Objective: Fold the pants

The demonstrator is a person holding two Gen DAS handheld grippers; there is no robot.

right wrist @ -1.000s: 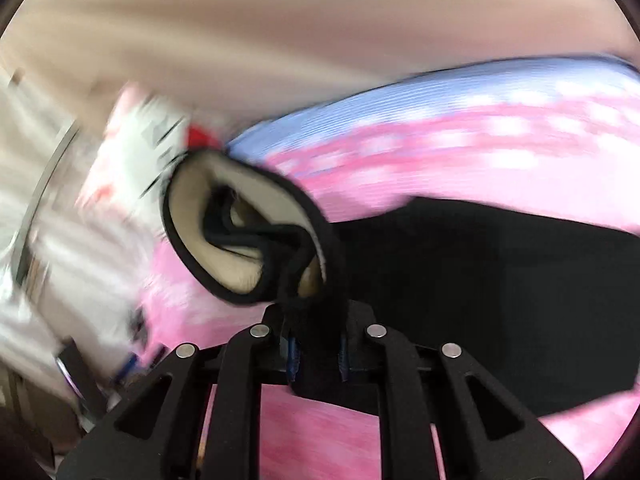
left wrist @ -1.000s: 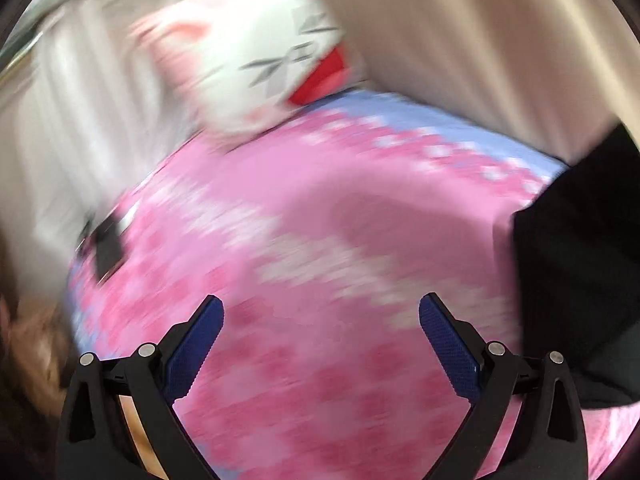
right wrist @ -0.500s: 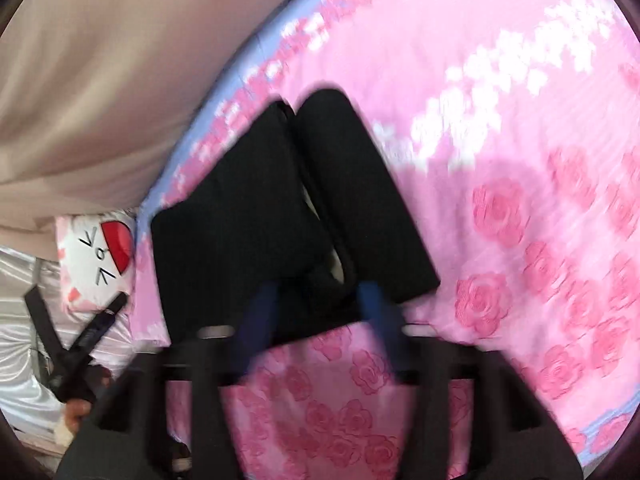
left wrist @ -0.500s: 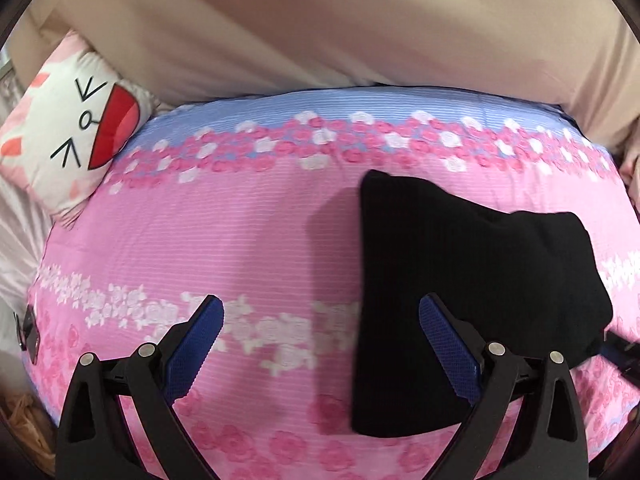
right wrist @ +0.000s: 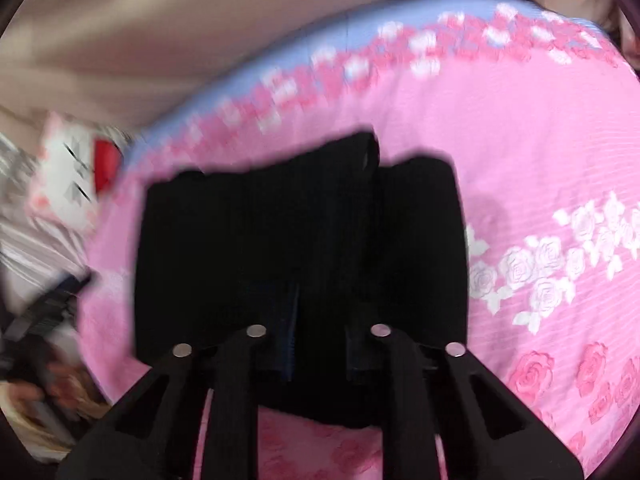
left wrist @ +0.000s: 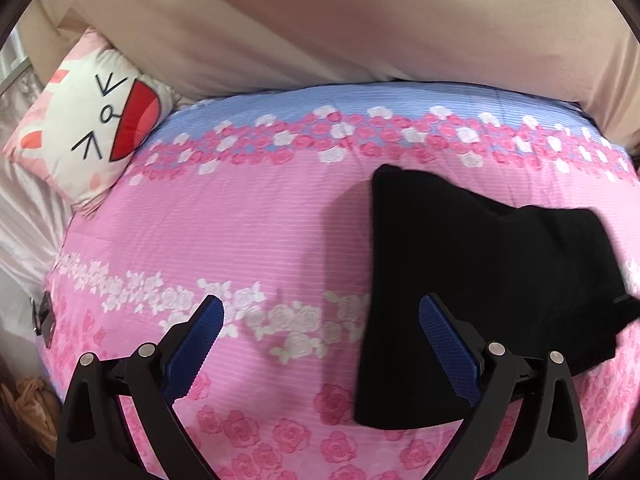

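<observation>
A bed (left wrist: 256, 232) under a smooth pink cover printed with rose bands, its far strip blue, meets a beige cloth wall (left wrist: 320, 24) along the far edge, and its left half lies bare. The black pants (left wrist: 460, 264), a soft matte folded slab with straight edges, lie on the right half, and a square cat-face cushion (left wrist: 92, 120) sits at the far left corner. The left gripper (left wrist: 320, 320) hangs with blue ribbed fingers (left wrist: 196, 344) spread wide over bare cover beside the pants; the right gripper (right wrist: 320, 336) is closing over the pants' near edge, blurred.

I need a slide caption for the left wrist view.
Open left gripper above a pink floral bedspread, beside folded black pants.
</observation>
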